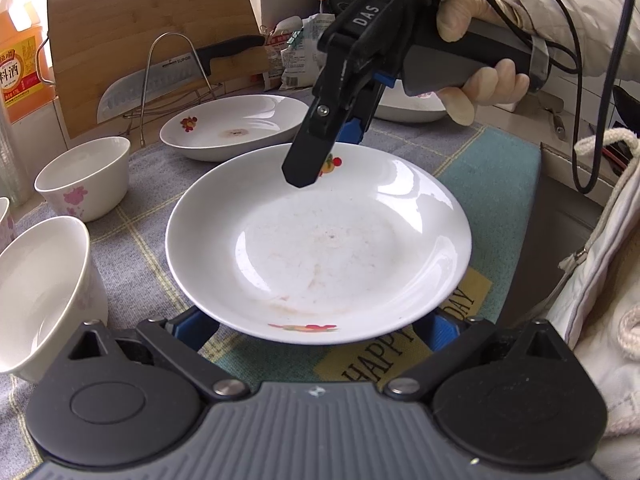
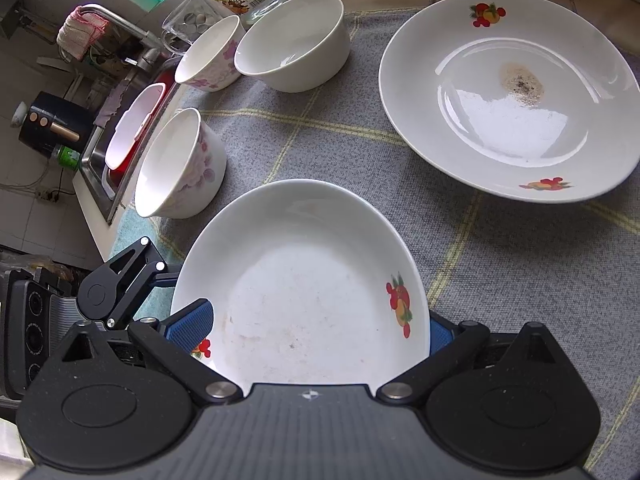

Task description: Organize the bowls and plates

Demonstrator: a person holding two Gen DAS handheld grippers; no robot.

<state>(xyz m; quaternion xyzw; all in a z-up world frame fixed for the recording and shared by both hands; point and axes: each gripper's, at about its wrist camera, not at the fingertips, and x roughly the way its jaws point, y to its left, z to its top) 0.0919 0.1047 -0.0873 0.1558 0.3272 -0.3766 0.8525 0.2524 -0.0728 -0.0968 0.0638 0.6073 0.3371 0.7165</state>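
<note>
- Standing at the far left of the left wrist view, an orange bottle (image 1: 20,60) with a red label sits behind two white bowls.
- The near bowl (image 1: 40,292) and the floral bowl (image 1: 84,178) both rest upright on the grey checked cloth (image 1: 132,240), apart from each other.
- A wooden cutting board (image 1: 148,36) leans against the far wall, with a black-handled knife (image 1: 160,78) propped in a wire rack (image 1: 176,64) in front of it.
- A second plate (image 1: 236,126), stained brown at its middle, lies flat on the cloth, far of the centre.
- The fruit-patterned plate (image 1: 320,240) sits in the middle, with faint smears on its floor.
- The left gripper (image 1: 316,330) is spread wide, with its blue pads (image 1: 192,328) showing at either side under the plate's near rim; whether they touch it I cannot tell.
- The right gripper (image 1: 324,152) reaches down over the plate's far rim, one black finger above the fruit print and the other below.
- In the right wrist view the right gripper (image 2: 316,332) is likewise spread wide, not clamped: the left pad lies over the plate (image 2: 304,280) and the right pad behind its rim.
- A gloved hand (image 1: 472,88) grips the handle at the far right, with a third plate (image 1: 412,110) partly hidden behind it.
- A pale sleeve (image 1: 560,20) and black cables (image 1: 576,120) fill the right edge.
</note>
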